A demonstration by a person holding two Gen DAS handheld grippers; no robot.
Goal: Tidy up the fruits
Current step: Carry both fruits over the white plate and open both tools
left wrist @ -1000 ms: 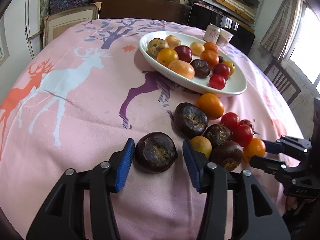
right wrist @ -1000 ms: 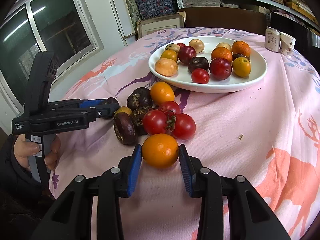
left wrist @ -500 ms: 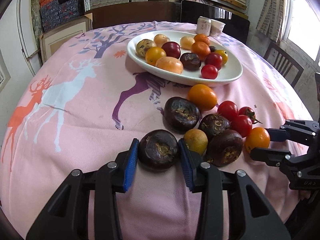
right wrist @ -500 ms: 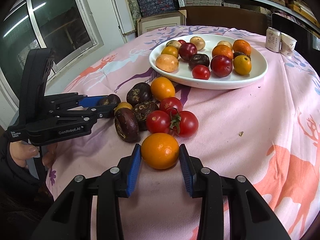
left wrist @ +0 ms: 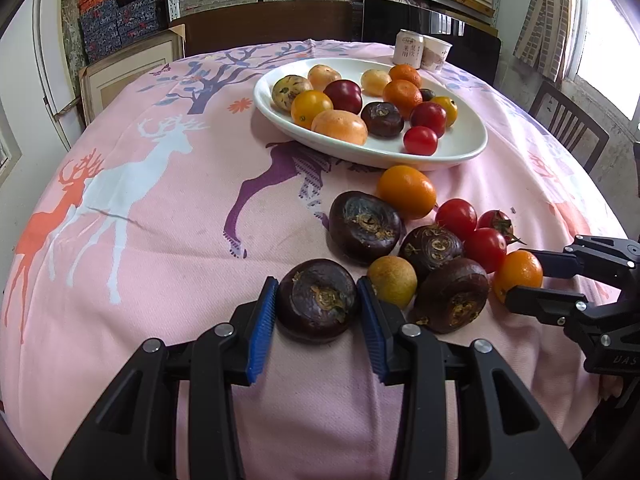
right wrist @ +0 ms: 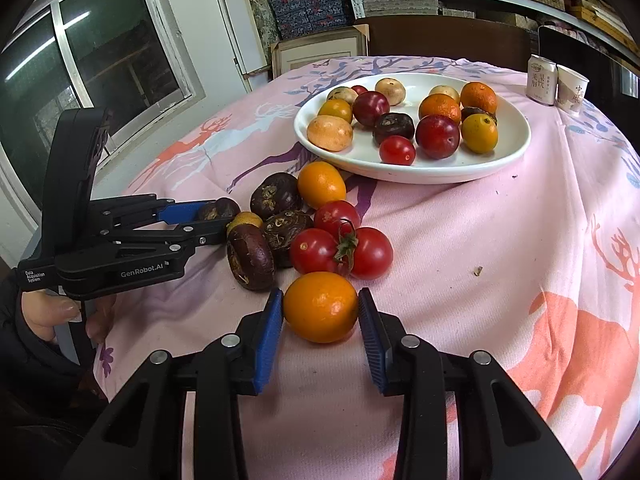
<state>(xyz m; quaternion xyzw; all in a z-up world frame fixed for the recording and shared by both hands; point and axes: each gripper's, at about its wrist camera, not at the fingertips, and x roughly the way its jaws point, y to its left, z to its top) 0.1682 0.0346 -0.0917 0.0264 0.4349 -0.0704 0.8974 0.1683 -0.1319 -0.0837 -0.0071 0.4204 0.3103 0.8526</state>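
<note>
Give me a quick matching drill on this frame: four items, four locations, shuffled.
1. dark water chestnut
2. orange kumquat
3. white plate
4. drink can

A. between the right gripper pads
B. far table edge, beside a paper cup
C. between the left gripper pads
D. holds sorted fruit, beyond the loose pile

Pairs: 1-C, 2-A, 3-D, 4-B

To my left the pink cloth (left wrist: 168, 216) is bare and gives wide room to pass. Ahead, the loose fruit pile (left wrist: 428, 236) lies packed between me and the white plate (left wrist: 460, 148). Beyond the plate a can (right wrist: 541, 79) and cup (right wrist: 571, 89) stand at the table edge
</note>
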